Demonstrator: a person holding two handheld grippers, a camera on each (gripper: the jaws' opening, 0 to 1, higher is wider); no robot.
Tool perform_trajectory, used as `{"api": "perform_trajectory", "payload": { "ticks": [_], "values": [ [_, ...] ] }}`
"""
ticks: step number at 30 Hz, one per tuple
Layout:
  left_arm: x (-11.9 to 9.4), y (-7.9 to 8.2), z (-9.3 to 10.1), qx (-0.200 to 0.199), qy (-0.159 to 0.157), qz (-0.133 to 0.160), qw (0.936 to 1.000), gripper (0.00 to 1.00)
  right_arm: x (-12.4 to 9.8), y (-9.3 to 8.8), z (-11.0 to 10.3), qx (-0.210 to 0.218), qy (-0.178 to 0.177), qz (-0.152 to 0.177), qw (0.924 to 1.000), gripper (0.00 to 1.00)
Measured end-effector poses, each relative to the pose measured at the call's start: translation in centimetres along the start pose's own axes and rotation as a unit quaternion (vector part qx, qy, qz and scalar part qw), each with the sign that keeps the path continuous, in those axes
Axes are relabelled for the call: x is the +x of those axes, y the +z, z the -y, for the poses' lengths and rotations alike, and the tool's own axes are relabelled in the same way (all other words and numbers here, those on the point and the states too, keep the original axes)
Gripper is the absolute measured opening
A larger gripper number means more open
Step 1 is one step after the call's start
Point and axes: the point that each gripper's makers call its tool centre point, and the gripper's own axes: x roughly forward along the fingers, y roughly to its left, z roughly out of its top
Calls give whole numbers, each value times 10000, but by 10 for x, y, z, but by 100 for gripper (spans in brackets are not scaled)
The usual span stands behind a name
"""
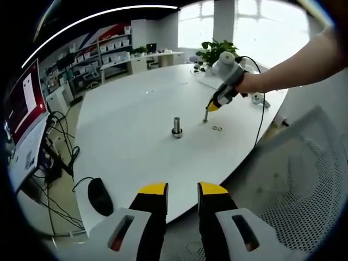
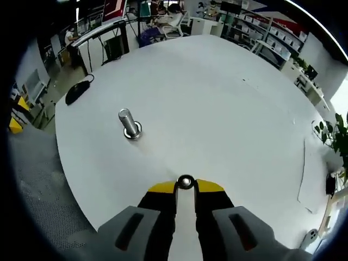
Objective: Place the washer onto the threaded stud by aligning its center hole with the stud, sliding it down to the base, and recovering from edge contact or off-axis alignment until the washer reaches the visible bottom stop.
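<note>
White table (image 2: 228, 109), upright stud (image 2: 129, 124); right gripper (image 2: 185, 184) jaws clamping washer (image 2: 185, 181), left gripper (image 1: 182, 191) jaws apart

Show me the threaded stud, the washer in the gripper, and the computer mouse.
threaded stud (image 2: 129, 123), right gripper view, on its shaft.
washer (image 2: 186, 182), right gripper view, on its ring.
computer mouse (image 1: 100, 196), left gripper view, on its back.

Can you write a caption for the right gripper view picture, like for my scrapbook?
The right gripper pinches a small washer at its tips above the white table, the threaded stud standing off to its left.
</note>
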Motion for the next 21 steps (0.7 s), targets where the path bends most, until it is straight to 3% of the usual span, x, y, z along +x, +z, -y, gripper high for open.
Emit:
{"api": "perform_trajectory", "payload": {
  "ticks": [21],
  "values": [
    [1, -2, 0, -5, -17, -58, 10000, 18, 31, -16, -7, -138, 156, -434, 9988, 14]
  ]
}}
